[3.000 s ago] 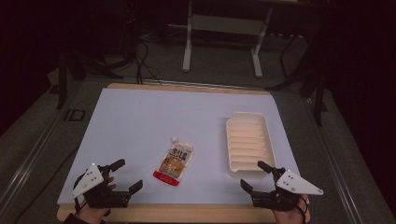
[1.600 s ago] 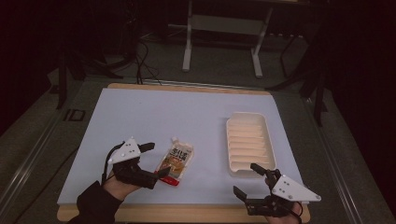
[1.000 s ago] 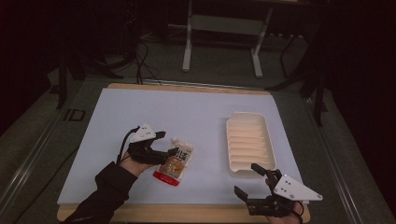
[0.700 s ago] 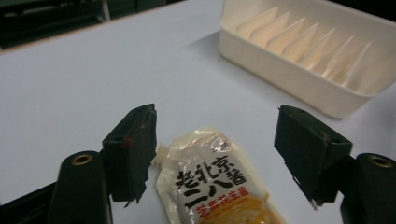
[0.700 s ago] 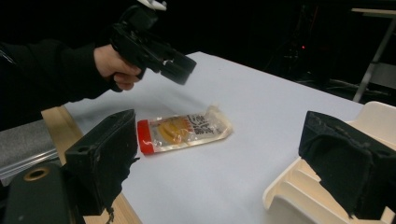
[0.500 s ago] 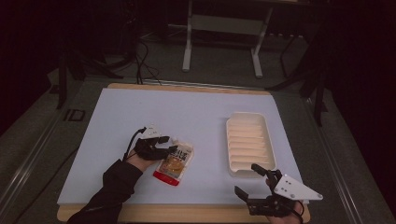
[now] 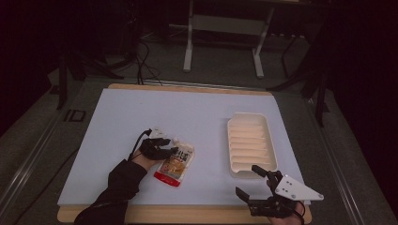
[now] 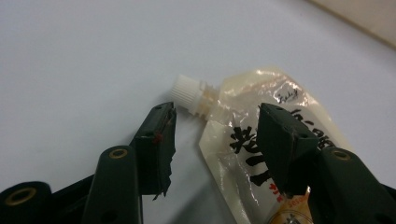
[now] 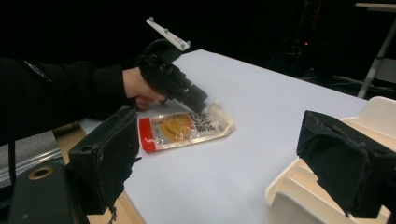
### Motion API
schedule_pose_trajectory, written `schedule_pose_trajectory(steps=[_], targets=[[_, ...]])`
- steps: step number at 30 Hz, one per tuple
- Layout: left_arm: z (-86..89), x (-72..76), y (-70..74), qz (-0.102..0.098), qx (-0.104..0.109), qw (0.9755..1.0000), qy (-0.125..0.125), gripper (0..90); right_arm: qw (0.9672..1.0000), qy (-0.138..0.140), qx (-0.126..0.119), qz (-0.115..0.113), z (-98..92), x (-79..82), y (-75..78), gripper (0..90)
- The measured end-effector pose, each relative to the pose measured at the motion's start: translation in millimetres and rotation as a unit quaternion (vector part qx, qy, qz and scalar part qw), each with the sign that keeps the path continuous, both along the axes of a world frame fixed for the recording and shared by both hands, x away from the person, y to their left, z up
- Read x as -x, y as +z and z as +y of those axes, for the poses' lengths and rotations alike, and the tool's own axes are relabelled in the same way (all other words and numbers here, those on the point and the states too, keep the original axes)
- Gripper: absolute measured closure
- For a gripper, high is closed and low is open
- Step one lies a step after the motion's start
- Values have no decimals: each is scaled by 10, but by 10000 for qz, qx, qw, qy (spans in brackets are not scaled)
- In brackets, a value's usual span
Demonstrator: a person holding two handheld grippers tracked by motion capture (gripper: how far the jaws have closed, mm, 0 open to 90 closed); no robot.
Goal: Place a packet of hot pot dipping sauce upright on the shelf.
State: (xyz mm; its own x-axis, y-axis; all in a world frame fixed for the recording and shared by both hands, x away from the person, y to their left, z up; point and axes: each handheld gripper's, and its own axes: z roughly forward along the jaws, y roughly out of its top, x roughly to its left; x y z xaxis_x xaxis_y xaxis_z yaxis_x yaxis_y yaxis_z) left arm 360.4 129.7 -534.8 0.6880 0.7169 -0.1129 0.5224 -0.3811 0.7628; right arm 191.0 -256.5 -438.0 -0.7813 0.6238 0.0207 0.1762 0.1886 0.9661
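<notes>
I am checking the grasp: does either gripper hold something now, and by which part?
Nothing is held. The left gripper is open around the top corner of the pouch, near its cap. The right gripper is open.

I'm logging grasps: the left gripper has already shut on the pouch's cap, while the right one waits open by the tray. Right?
Not quite. The left gripper is open, its jaws straddling the pouch top just behind the cap, as the left gripper view shows. The right gripper does wait open by the tray.
</notes>
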Motion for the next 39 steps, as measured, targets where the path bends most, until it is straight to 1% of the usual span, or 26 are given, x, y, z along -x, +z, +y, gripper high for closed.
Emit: schedule_pose_trajectory(steps=[1, 2, 4, 5, 6, 7, 8, 10, 13, 15, 17, 19, 21, 22, 23, 26, 27, 28, 29, 30, 31, 32, 33, 34, 36, 39], targets=[[-28, -15, -43, 51, -85, 9999, -44, 467, 10000, -4, -2, 11, -1, 1, -1, 127], [-39, -23, -61, 72, -97, 9999, -26, 466, 10000, -7, -4, 10, -3, 0, -1, 127], [-57, -32, -59, 46, -162, 9998, -46, 466, 10000, -15, 1, 6, -6, -3, -3, 127], [-57, -32, -59, 46, -162, 9998, -46, 463, 10000, -15, 1, 6, -6, -3, -3, 127], [-74, -33, -58, 39, -232, 9997, -50, 460, 10000, -14, 2, 2, -7, -4, -4, 127], [-74, -33, -58, 39, -232, 9997, -50, 455, 10000, -14, 2, 2, -7, -4, -4, 127], [-85, -30, -59, 15, -287, 9996, -71, 455, 10000, -19, 6, 7, -5, -5, -5, 127], [-135, -1, -62, -114, -486, 9987, -88, 426, 10000, -1, 27, 40, 8, -3, -8, 127], [-156, 15, -64, -160, -531, 9984, -59, 416, 10000, 12, 30, 36, 19, -1, -9, 127], [-162, 14, -60, -128, -538, 9985, -37, 416, 10000, 30, 41, 33, 23, -1, -8, 127], [-177, 18, -51, -102, -588, 9982, -23, 418, 10000, 25, 39, 43, 22, -3, -10, 127], [-194, 25, -43, -100, -612, 9981, -53, 453, 10000, 30, 36, 50, 20, -5, -11, 127], [-212, 31, -25, -84, -692, 9975, -116, 497, 10000, 42, 25, 74, 19, -11, -14, 127], [-229, 32, -7, -16, -726, 9972, -188, 532, 10000, 42, 25, 80, 19, -11, -15, 127], [-229, 32, -7, -16, -726, 9972, -188, 550, 10000, 42, 25, 80, 19, -11, -15, 127], [-261, 19, 24, 69, -851, 9960, -255, 577, 9999, 55, 32, 86, 23, -12, -15, 127], [-261, 19, 24, 69, -851, 9960, -255, 591, 9999, 55, 32, 86, 23, -12, -15, 127], [-278, 18, 39, 129, -881, 9955, -314, 616, 9999, 59, 33, 81, 22, -10, -13, 128], [-278, 18, 39, 129, -881, 9955, -314, 655, 9999, 59, 33, 81, 22, -10, -13, 128], [-294, 25, 47, 140, -905, 9952, -355, 655, 9999, 61, 31, 82, 21, -9, -13, 127], [-341, 50, 64, 94, -1049, 9932, -492, 787, 9999, 67, 19, 82, 20, -10, -14, 128], [-341, 50, 64, 94, -1049, 9932, -492, 811, 9999, 67, 19, 82, 20, -10, -14, 128], [-371, 69, 69, 15, -1153, 9921, -490, 813, 9999, 87, 8, 99, 16, -17, -15, 127], [-380, 69, 78, 47, -1179, 9919, -469, 815, 9999, 78, 4, 104, 13, -19, -15, 127], [-372, 61, 79, 73, -1153, 9922, -470, 818, 9999, 69, -7, 101, 10, -19, -15, 128], [-373, 68, 86, 35, -1164, 9921, -472, 820, 9999, 53, -62, 129, -8, -25, -13, 128]])
